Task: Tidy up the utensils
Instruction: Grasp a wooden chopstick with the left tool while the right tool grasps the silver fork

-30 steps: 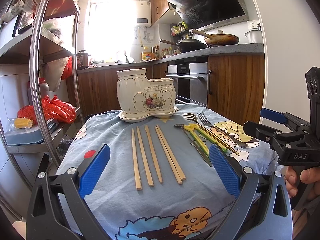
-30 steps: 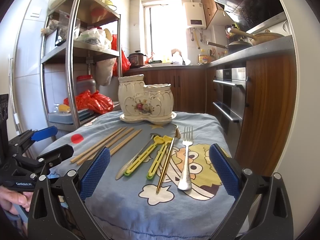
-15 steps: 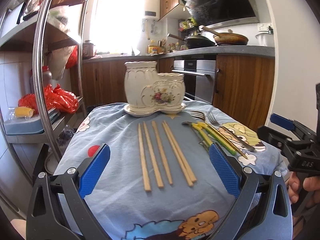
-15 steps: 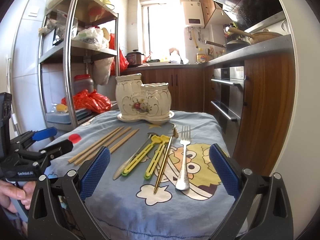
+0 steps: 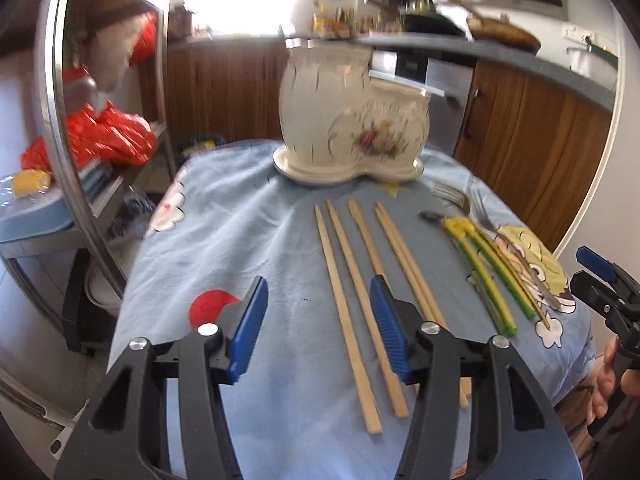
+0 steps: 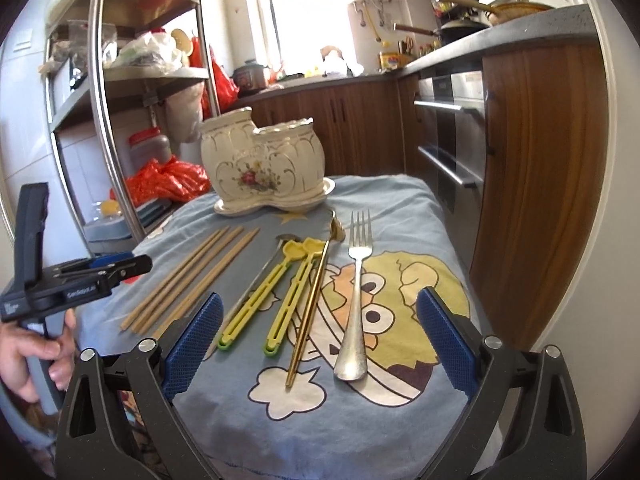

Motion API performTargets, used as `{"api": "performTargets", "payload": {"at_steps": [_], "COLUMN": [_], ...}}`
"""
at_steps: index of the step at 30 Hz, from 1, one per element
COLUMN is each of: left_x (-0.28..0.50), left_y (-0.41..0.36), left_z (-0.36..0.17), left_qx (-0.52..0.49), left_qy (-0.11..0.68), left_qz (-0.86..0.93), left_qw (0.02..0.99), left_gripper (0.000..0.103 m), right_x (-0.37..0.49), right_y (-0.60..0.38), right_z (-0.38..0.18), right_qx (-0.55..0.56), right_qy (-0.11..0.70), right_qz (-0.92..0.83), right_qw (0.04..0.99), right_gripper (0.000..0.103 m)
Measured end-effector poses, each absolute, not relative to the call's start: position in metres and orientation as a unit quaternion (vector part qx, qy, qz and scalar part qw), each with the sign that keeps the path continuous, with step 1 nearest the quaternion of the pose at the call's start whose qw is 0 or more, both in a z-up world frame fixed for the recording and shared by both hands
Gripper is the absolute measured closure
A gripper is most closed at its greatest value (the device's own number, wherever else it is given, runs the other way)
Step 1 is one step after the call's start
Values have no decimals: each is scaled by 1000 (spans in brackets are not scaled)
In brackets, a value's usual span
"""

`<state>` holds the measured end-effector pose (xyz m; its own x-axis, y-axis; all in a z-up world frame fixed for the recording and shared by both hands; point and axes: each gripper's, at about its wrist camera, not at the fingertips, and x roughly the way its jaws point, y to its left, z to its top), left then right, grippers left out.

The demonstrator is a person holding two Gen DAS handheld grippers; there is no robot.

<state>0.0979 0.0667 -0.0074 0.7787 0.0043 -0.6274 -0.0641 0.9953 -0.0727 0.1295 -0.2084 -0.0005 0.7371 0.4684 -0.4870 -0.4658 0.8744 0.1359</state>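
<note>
1. Far left: a steel shelf rack [image 6: 100,120] stacked with bags and jars, red plastic bags [image 6: 168,182] on its lower shelf.
2. Left gripper [image 5: 318,322] held low over the near edge of the cloth-covered counter [image 5: 248,232], fingers [image 5: 250,320] partly drawn together but still apart, gripping nothing; its right blue pad over the near ends of the chopsticks, contact impossible to judge. Also seen side-on at the left edge of the right wrist view [image 6: 100,270], clutched in a bare hand [image 6: 32,344].
3. Just right of that: wooden chopsticks [image 5: 352,280] lying flat and roughly parallel, tips toward the ceramic holder [image 5: 352,116].
4. Back centre: cream two-compartment holder with a flower motif [image 6: 264,164], upright on its matching saucer [image 6: 276,204], nothing visible inside either compartment.
5. Right of the chopsticks: a slim grey utensil [image 6: 260,276], type unclear, lying close beside the first of two yellow-green slotted utensils [image 6: 260,292], then the second [image 6: 294,300], then a gold long-handled spoon [image 6: 314,296] touching it along its handle.
6. Farther right: a silver fork [image 6: 356,292], a little apart from the spoon, tines toward the holder, on the cartoon print of the cloth.
7. Right gripper [image 6: 316,340] hovering at the counter's near edge, fingers [image 6: 446,336] spread wide and released, bracketing the handle ends of the yellow-green pieces, spoon and fork, touching none.
8. Far right: wooden cabinets [image 6: 532,200], built-in oven [image 6: 448,140] and pans on the worktop behind.
</note>
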Motion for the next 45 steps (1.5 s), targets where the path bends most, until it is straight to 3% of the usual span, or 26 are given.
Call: {"api": "performTargets", "payload": {"at_steps": [2,4,7,11,19,24,33,39,41,42,45], "left_x": [112,125,138,149,167,178,209,225,227,226,224], "left_y": [68,66,62,61,68,72,84,76,70,68,65], "left_z": [-11,-15,-18,-20,-19,-17,-10,-9,-10,-9,-9], "left_qx": [-38,-28,-12,6,25,41,63,88,97,98,97], "left_qy": [360,383,410,430,453,484,580,611,608,606,596], "left_qz": [8,-2,-16,-20,-29,-47,-104,-108,-106,-107,-103], "left_qw": [932,923,912,903,891,873,806,779,781,782,791], "left_gripper": [64,68,71,73,87,94,94,94,95,96,98], "right_x": [136,146,163,193,234,245,272,274,272,271,270], "right_y": [-206,-206,-206,-203,-182,-172,-153,-148,-148,-149,-155], "right_z": [0,1,2,-3,-15,-12,-7,-8,-7,-7,-7], "right_qx": [-12,-23,-33,-41,-97,-128,-189,-191,-190,-181,-153], "right_qy": [274,289,312,361,421,450,534,550,544,543,541], "right_qz": [250,243,238,246,247,256,268,260,262,263,259], "right_qw": [929,926,919,899,867,846,779,770,774,776,785], "right_gripper": [13,33,47,51,74,77,78,78,82,90,93]}}
